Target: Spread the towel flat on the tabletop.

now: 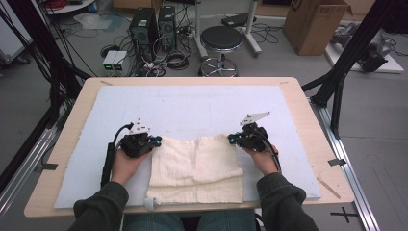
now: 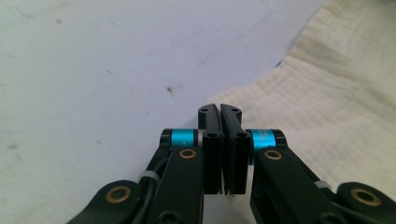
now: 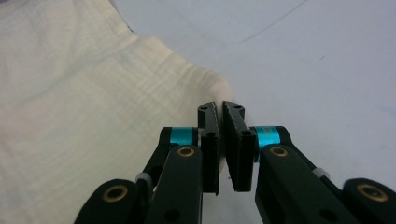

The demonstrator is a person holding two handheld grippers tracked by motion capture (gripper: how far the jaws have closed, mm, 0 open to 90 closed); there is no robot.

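A cream cloth [image 1: 195, 168] lies folded flat on the white foam board [image 1: 192, 103], near the table's front edge. My left gripper [image 1: 158, 140] sits at the cloth's far left corner. In the left gripper view the jaws stand pressed together [image 2: 219, 108], with the edge of the cloth [image 2: 336, 93] running in between them. My right gripper [image 1: 231, 138] is at the far right corner. In the right gripper view its jaws [image 3: 220, 106] are shut, with a strip of the cloth [image 3: 84, 102] showing between them. A hand holds each gripper.
The foam board covers most of the wooden table [image 1: 308, 110], with bare board beyond the cloth. On the floor past the table stand a black stool [image 1: 221, 38], computer towers [image 1: 144, 24] with cables and a cardboard box [image 1: 312, 24]. Black frame posts flank the table.
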